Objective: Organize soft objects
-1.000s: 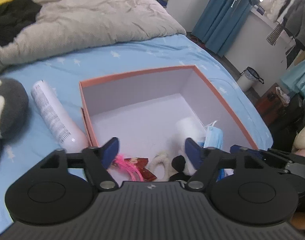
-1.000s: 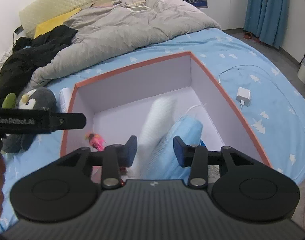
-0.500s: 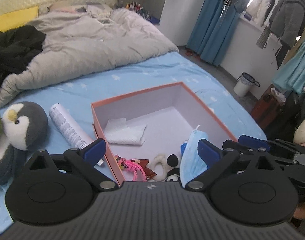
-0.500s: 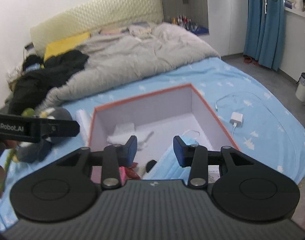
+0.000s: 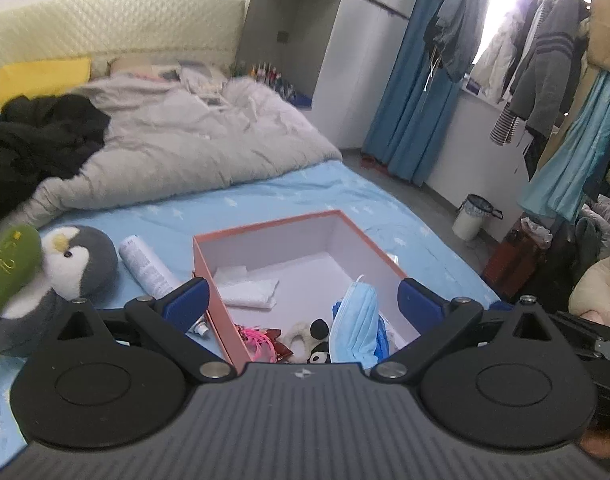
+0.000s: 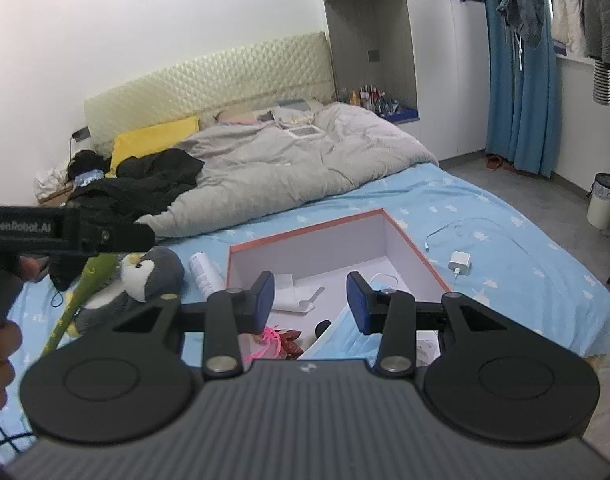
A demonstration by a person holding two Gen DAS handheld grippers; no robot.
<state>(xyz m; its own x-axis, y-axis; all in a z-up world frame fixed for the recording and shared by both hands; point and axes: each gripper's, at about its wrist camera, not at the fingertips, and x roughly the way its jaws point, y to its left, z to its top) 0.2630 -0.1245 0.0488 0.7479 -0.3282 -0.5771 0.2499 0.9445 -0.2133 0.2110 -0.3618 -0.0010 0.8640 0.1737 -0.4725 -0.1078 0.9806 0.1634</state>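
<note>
An orange-rimmed box (image 5: 265, 227) (image 6: 305, 232) lies open on the blue bed. Inside are a white folded cloth (image 5: 247, 294) (image 6: 295, 298), a blue face mask (image 5: 355, 326) (image 6: 339, 340), a pink fluffy item (image 5: 255, 338) (image 6: 271, 340) and a small panda toy (image 5: 315, 338). A grey penguin plush (image 5: 71, 272) (image 6: 151, 276) and a green plush (image 5: 7, 268) (image 6: 85, 284) lie left of the box. My left gripper (image 5: 303, 300) is wide open and empty above the box's near end. My right gripper (image 6: 309, 300) is open and empty above the box.
A white tube (image 5: 145, 268) (image 6: 205, 270) lies between the penguin and the box. A white charger with cable (image 6: 459, 262) lies right of the box. A grey duvet (image 5: 177, 136) and black clothes (image 5: 37, 136) cover the far bed. A bin (image 5: 471, 218) stands on the floor.
Both grippers have pulled up and back from the box. The white cloth and the blue mask now lie in the box. The left gripper has opened wider.
</note>
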